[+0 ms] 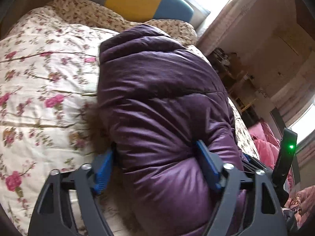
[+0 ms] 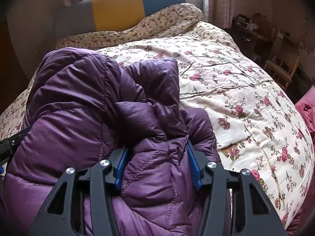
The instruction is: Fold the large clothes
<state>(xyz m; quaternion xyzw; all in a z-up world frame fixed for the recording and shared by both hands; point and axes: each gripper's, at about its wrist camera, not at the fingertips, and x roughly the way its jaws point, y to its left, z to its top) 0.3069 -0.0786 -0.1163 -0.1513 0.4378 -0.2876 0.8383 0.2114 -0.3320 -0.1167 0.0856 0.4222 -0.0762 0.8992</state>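
One floral quilt (image 2: 246, 90) covers bed.

The right gripper (image 2: 156, 162) has its blue fingers (image 2: 192, 161) pressed on a bunched fold of the purple jacket (image 2: 78, 102), which lies heaped on the floral quilt (image 2: 246, 98) before a yellow-and-teal headboard (image 2: 128, 9).

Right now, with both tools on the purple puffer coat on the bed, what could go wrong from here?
1. The purple coat is slick and puffy; the left tool straddles a thick fold that could squirt out.
2. The right tool pinches bunched layers, so lifting may drag uneven folds.
3. The fur trim sits beside the left tool's pad and could snag.
4. The coat rests on a soft floral quilt, which may bunch up underneath.
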